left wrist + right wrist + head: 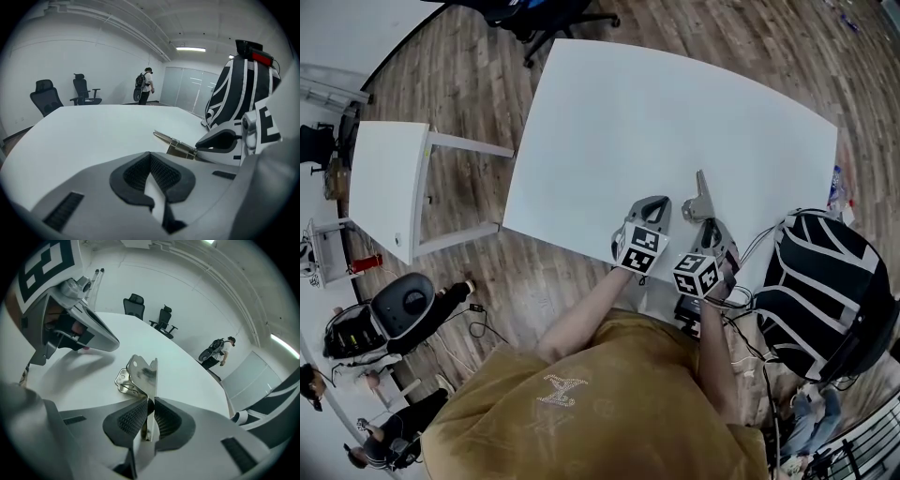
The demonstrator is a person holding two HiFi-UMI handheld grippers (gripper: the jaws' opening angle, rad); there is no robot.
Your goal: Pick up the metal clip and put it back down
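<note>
The metal clip (699, 195) is a shiny spring clip over the white table (656, 112), near its front edge. My right gripper (710, 223) is shut on one of its flat handles, and the clip (142, 372) sticks out forward from the pads. From the side, the clip (175, 142) sits low over the tabletop; I cannot tell if it touches. My left gripper (655, 205) is just left of the clip, shut with nothing between its pads (140, 173). The left gripper (79, 329) hangs close beside the clip.
A black-and-white backpack (825, 281) stands right of the table's front corner. A small white side table (389, 178) is off to the left. Office chairs (63, 93) stand at the far end, and a person with a backpack (145, 86) is in the distance.
</note>
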